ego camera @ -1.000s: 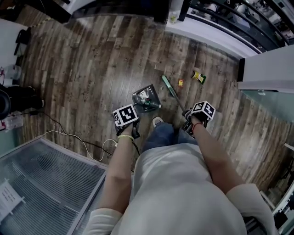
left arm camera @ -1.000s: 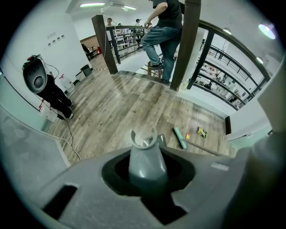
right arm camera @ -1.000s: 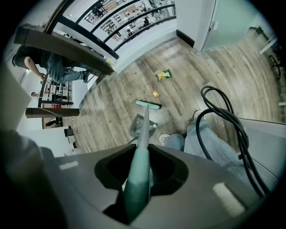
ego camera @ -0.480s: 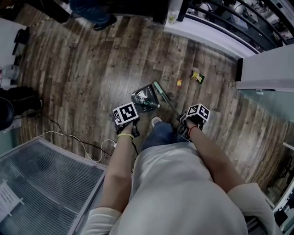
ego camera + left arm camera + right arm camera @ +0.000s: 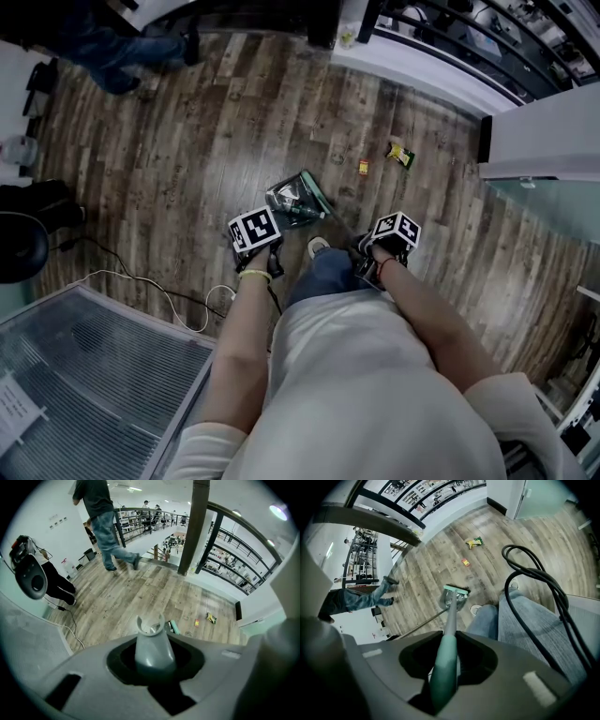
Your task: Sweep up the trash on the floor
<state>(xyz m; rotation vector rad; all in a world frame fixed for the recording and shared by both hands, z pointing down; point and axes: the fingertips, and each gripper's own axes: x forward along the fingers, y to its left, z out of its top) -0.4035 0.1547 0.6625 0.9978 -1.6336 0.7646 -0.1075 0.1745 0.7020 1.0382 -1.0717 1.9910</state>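
My left gripper is shut on the grey upright handle of the dustpan, which rests on the wood floor and holds a green bottle. In my right gripper, also shut, is the green broom handle. The broom head lies against the dustpan's right edge. A yellow wrapper and a small red-yellow scrap lie on the floor to the right, apart from the broom. The same wrapper and scrap show beyond the broom head.
A person in jeans walks at the far left. A white cable trails over the floor beside a grey platform. A black railing and a white wall base run along the far right. My own leg and a black cable sit close.
The broom head has swept left until it meets the dustpan, and my right gripper shifted left with it. The walking person crossed to the far left. The left gripper barely moved.
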